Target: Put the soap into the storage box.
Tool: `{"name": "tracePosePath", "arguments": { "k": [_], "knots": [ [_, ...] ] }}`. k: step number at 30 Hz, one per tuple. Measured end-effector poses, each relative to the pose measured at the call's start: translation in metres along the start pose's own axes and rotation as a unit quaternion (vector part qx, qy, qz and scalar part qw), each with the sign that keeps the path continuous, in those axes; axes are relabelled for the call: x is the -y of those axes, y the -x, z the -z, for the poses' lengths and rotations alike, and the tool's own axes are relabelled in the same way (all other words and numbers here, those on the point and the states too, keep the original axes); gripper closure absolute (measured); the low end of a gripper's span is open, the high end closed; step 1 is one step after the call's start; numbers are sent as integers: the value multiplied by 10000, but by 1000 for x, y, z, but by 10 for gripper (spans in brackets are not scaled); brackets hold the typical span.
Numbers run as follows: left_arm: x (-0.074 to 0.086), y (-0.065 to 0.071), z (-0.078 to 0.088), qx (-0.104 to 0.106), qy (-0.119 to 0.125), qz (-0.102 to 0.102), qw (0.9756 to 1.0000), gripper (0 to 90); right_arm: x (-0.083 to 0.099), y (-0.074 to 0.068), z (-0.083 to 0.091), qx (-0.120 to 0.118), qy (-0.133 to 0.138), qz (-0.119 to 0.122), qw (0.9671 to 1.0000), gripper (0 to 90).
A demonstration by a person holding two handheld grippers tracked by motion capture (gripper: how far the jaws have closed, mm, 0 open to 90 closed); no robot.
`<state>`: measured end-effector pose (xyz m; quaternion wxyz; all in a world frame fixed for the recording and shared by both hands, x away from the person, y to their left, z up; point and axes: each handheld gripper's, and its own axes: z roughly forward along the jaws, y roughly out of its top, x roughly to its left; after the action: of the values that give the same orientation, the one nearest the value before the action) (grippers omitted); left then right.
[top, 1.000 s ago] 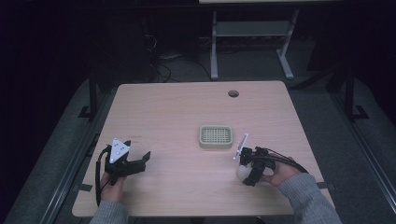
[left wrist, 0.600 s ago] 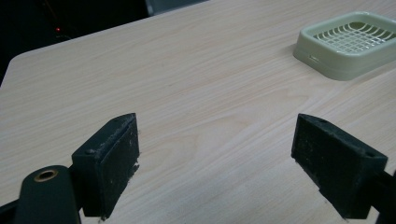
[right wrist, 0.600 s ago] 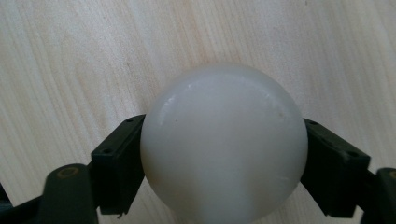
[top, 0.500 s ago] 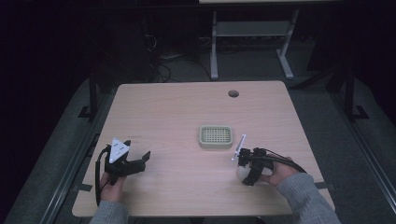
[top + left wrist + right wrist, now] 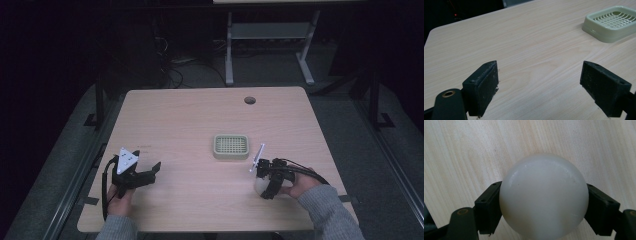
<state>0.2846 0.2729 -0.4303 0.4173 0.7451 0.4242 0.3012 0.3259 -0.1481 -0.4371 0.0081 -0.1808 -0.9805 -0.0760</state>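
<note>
On the table (image 5: pixel 200 120), right gripper (image 5: pixel 264 181) jaws pinch a white ball (image 5: pixel 544 197); left gripper (image 5: pixel 540 87) jaws are spread, empty, near the tray (image 5: pixel 611 22).

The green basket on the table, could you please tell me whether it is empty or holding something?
Empty. The green basket shows only its bare grid floor in the high view; the white ball sits in the right hand-held gripper.

A dim lab: bare worktable (image 5: pixel 200 120), floor cables (image 5: pixel 175 70), metal stand (image 5: pixel 270 40).
</note>
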Motion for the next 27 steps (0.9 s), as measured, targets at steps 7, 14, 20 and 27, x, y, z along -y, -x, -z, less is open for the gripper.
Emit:
{"name": "tracePosePath", "arguments": {
  "k": [7,14,20,27],
  "knots": [
    [0,1,0,15,18,-18,10000,148,0,1,6,-88,222,-1,9997,233],
    [0,0,1,11,6,-23,10000,148,-4,4,13,-75,251,17,9997,233],
    [0,0,0,16,23,-30,10000,148,-10,7,19,-22,300,93,9995,234],
    [0,-1,0,19,20,-12,10000,148,-16,12,25,-37,307,127,9994,234]
  ]
}}
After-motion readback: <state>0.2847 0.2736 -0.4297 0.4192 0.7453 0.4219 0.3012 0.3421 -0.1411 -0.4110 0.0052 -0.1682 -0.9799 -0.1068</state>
